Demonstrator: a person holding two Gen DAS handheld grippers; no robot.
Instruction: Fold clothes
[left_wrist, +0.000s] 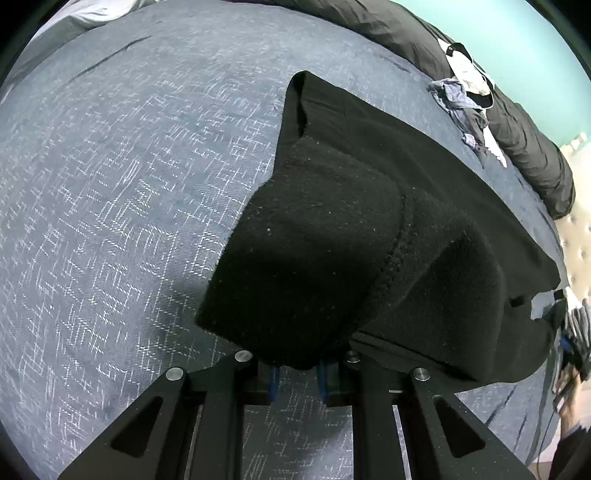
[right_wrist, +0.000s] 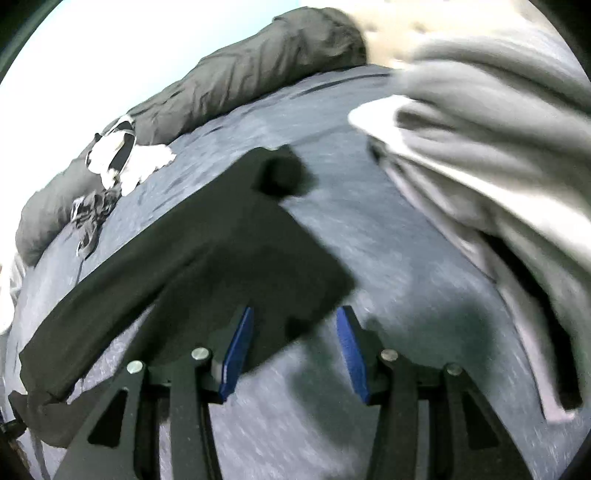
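Blue patterned bedspread (left_wrist: 129, 184), black garment (left_wrist: 351, 240) lengthwise left-to-right, left claw (left_wrist: 297, 373) pinching it

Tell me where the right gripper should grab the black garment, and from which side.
Take the black garment at its near free corner, which juts between the open right gripper's blue fingers. Come straight forward, low over the bedspread. The left gripper already pinches the other end.

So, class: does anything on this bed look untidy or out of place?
Yes: a crumpled heap of blue and white clothes lies unfolded against the dark rolled duvet, away from the black garment being folded.
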